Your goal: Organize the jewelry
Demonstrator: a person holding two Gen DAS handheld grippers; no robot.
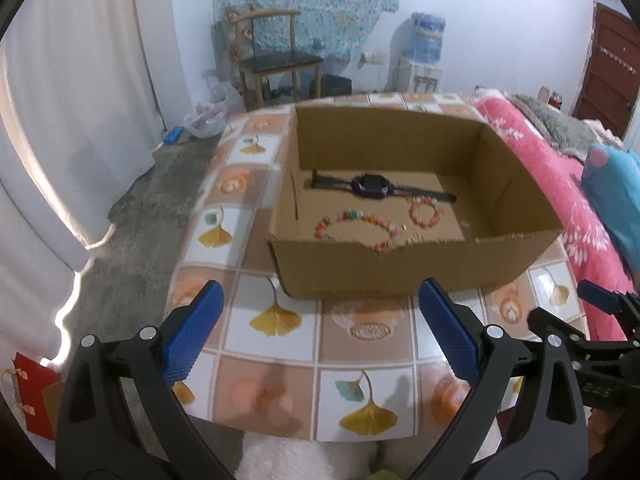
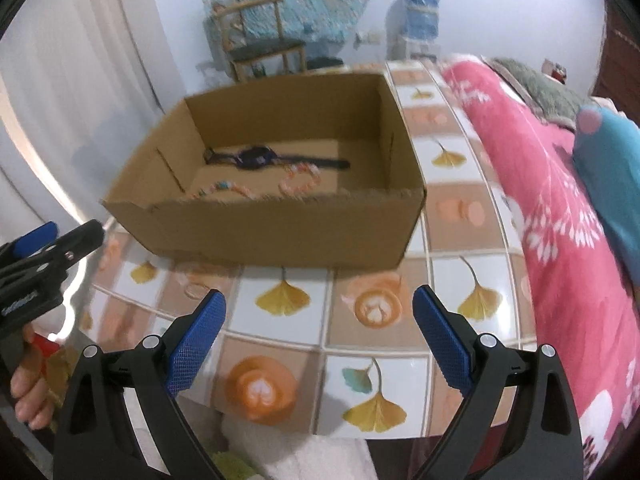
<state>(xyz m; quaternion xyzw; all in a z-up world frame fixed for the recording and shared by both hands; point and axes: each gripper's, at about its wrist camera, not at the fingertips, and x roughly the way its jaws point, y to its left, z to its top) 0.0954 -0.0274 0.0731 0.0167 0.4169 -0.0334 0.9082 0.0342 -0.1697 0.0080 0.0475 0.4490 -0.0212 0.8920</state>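
Observation:
An open cardboard box (image 1: 400, 272) (image 2: 280, 232) stands on the tiled table. Inside it lie a dark purple watch (image 1: 370, 185) (image 2: 256, 157), a long multicoloured bead necklace (image 1: 352, 218) (image 2: 224, 189) and a small pink bead bracelet (image 1: 426, 210) (image 2: 300, 180). My left gripper (image 1: 320, 296) hovers open over the table in front of the box, nothing between its blue pads. My right gripper (image 2: 320, 300) is open too, just before the box's near wall. Each gripper shows at the edge of the other's view.
The table (image 1: 276, 344) (image 2: 460, 208) has a ginkgo-leaf and flower pattern. A pink quilted bed (image 1: 532, 160) (image 2: 540, 200) with a blue pillow (image 2: 612, 160) runs along the right. A wooden chair (image 1: 276, 56), a water dispenser (image 1: 424, 56) and a white curtain (image 1: 72, 120) stand beyond. A hand (image 2: 28, 396) holds the left gripper.

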